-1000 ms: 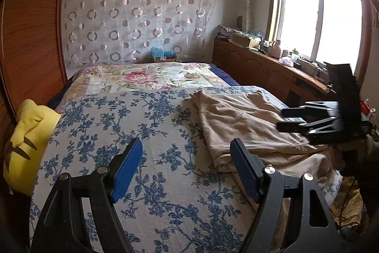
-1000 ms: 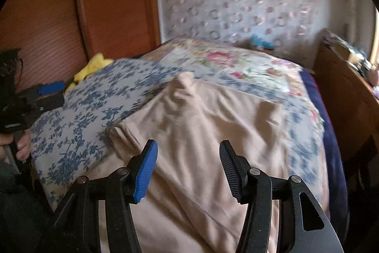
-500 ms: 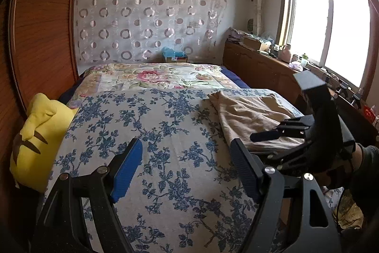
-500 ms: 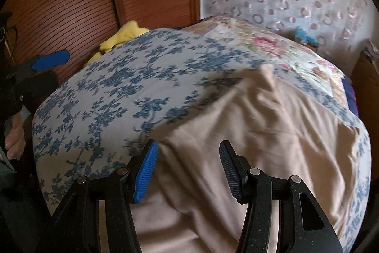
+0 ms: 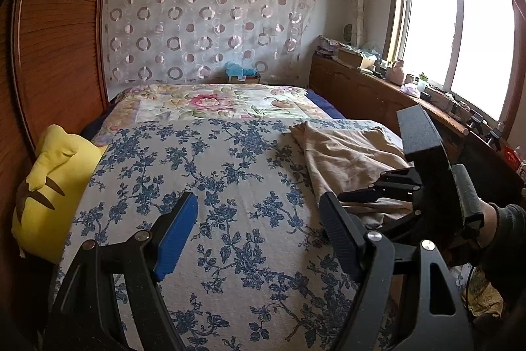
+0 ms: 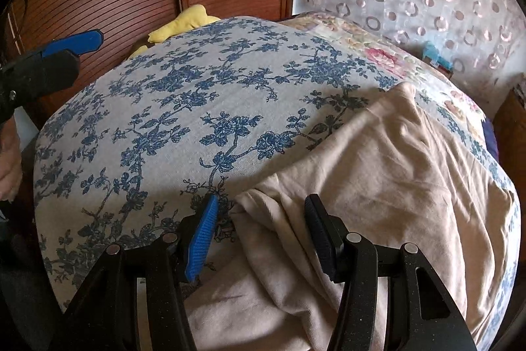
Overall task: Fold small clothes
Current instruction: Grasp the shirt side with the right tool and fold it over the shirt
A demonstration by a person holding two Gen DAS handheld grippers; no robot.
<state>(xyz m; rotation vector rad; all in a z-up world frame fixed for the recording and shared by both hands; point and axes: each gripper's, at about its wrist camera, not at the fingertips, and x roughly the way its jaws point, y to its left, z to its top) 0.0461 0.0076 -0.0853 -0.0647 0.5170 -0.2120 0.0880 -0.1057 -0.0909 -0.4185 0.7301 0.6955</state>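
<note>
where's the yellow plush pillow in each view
Left wrist: yellow plush pillow at far left, beside the wooden wardrobe.
Right wrist: only its top shows, upper centre-left, behind the bed's crest.
Shared landmark: blue floral bedspread.

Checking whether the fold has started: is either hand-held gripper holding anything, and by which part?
Nothing is held. The right hand-held gripper is open around the beige garment's near corner; the left hand-held gripper is open over the bedspread.
</note>
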